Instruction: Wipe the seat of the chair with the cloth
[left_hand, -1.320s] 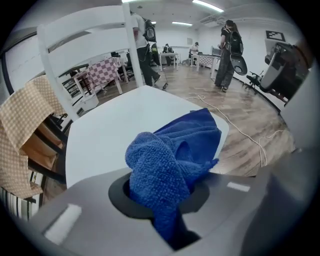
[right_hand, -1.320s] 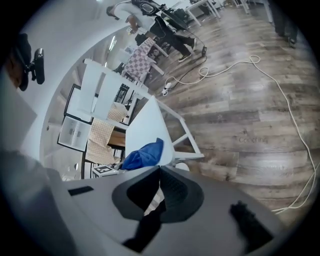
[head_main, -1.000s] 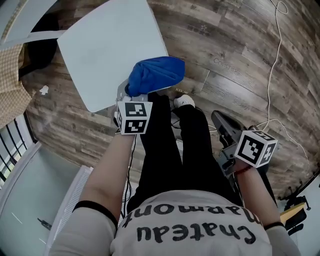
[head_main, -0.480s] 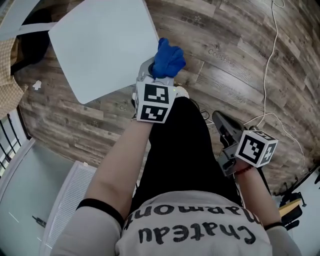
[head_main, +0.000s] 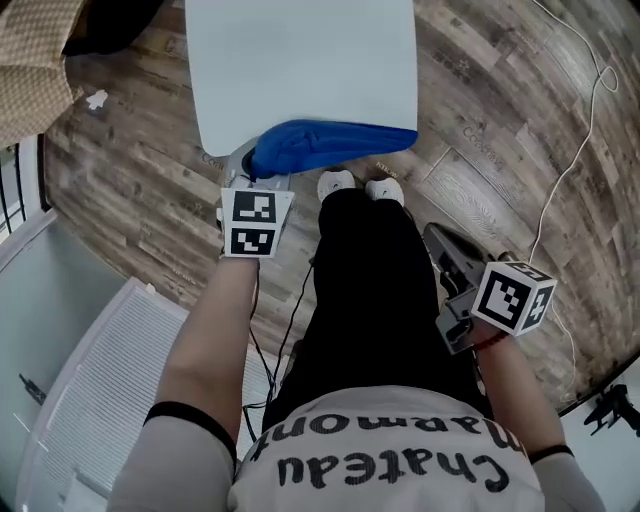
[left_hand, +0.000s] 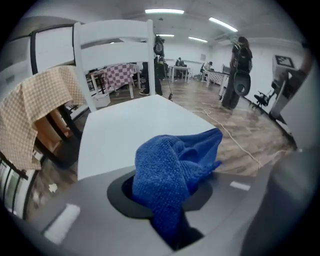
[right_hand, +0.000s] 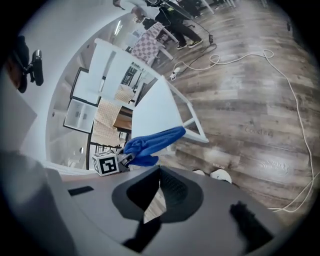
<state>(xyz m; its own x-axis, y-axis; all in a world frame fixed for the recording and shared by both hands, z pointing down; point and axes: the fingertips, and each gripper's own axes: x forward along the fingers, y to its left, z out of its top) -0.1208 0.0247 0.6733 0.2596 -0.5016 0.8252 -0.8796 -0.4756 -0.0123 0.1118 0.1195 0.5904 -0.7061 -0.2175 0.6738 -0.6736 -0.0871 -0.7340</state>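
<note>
The white chair seat (head_main: 300, 70) lies at the top of the head view. A blue cloth (head_main: 330, 145) stretches along its near edge. My left gripper (head_main: 262, 172) is shut on the cloth's left end, just off the seat's front left corner. In the left gripper view the cloth (left_hand: 172, 175) bunches out of the jaws over the seat (left_hand: 130, 130), with the slatted chair back (left_hand: 115, 45) behind. My right gripper (head_main: 445, 255) hangs by the person's right leg, away from the chair. Its jaws (right_hand: 159, 176) meet at the tips with nothing between them.
A beige checked fabric (head_main: 35, 70) hangs left of the chair. A white cable (head_main: 575, 130) snakes over the wood floor at the right. The person's white shoes (head_main: 355, 188) stand just before the seat. A white ribbed panel (head_main: 100, 400) lies at the lower left.
The left gripper has swung the cloth from the seat's right corner to its near edge, where the cloth now trails out long. The right gripper has stayed put.
</note>
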